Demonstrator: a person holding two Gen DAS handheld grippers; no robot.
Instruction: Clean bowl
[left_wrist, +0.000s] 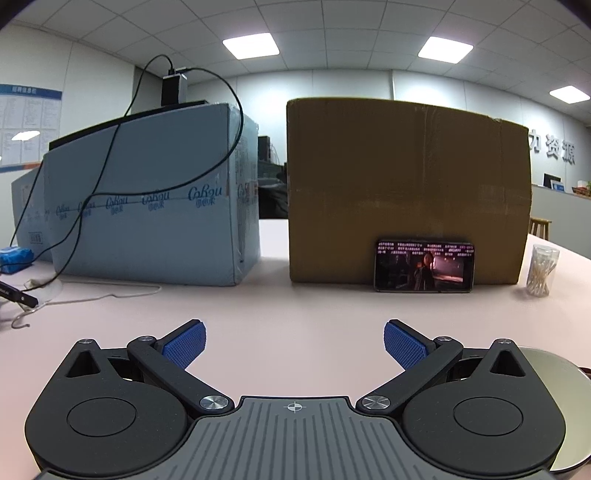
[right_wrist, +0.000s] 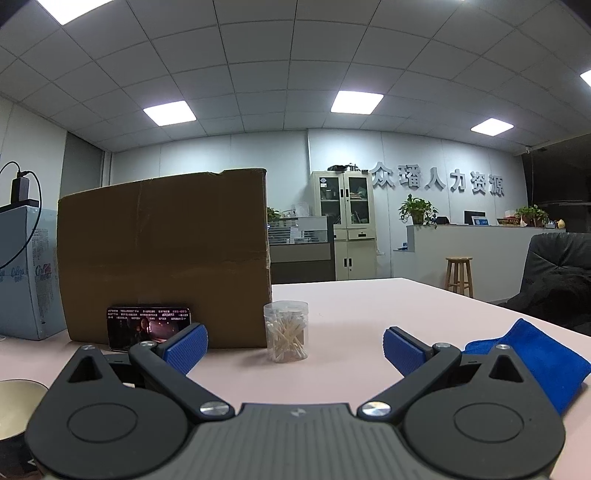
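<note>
Ahead on pale pink table (left_wrist: 295, 302): brown cardboard box (left_wrist: 406, 184), lit phone (left_wrist: 424, 266) leaning against it, clear jar of cotton swabs (right_wrist: 286, 330) beside. Blue cloth (right_wrist: 535, 354) right of right gripper (right_wrist: 295, 345). Both jaws wide, empty. Pale round bowl (left_wrist: 561, 391) low between grippers, just right of left gripper (left_wrist: 295, 343), outside either jaw.

Metal bowl (left_wrist: 561, 398) — upright on pink table, blue cloth (right_wrist: 535, 358) nearby (crumpled)
</note>
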